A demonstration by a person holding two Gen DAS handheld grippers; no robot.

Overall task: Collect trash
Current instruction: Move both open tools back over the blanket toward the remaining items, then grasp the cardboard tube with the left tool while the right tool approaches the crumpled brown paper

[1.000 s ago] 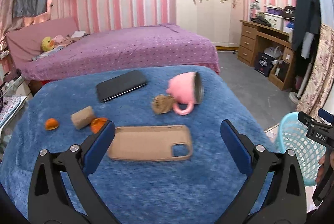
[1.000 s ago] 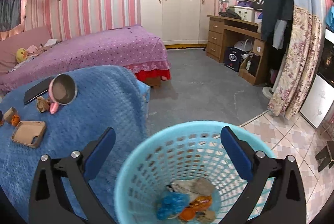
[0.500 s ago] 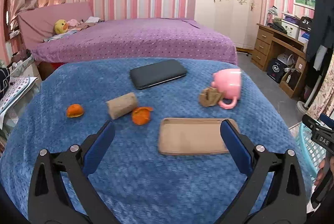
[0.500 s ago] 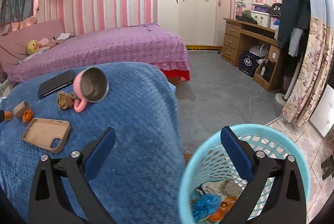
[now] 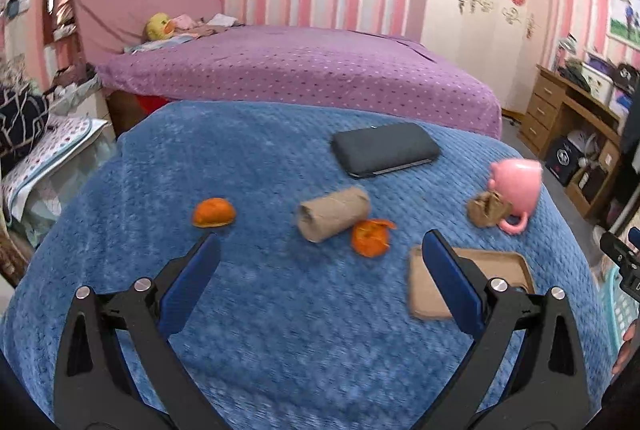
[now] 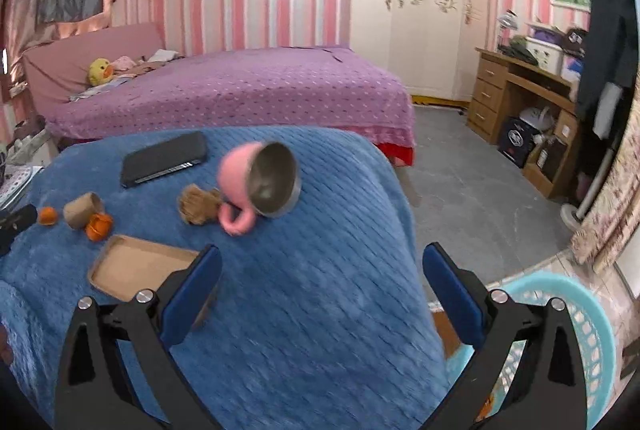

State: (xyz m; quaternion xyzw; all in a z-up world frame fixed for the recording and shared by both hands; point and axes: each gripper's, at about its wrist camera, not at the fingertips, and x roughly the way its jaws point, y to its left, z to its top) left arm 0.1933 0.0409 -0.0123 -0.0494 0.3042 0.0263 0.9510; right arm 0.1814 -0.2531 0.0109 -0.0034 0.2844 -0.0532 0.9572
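left gripper (image 5: pixel 318 262) wide open, empty | right gripper (image 6: pixel 320 272) same, open, empty | left to grab, mid-frame on the blue blanket (image 5: pixel 280 330): cardboard tube (image 5: pixel 333 208), two orange peels (image 5: pixel 371 236) (image 5: pixel 213 212), crumpled brown wad (image 5: pixel 486 209) | blue basket (image 6: pixel 582 314) lower right, some trash in it already, so partway done

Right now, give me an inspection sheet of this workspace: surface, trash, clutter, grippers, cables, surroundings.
Surface: blue textured blanket over the table.
Job's things: two orange peel pieces, brown cardboard tube, crumpled brown paper wad, light blue plastic basket on the floor to the right.
Clutter: black phone, tipped pink mug, tan phone case.
Grippers: left gripper and right gripper, jaws open, empty.
Cables: nothing seen.
Surroundings: purple bed, wooden desk.
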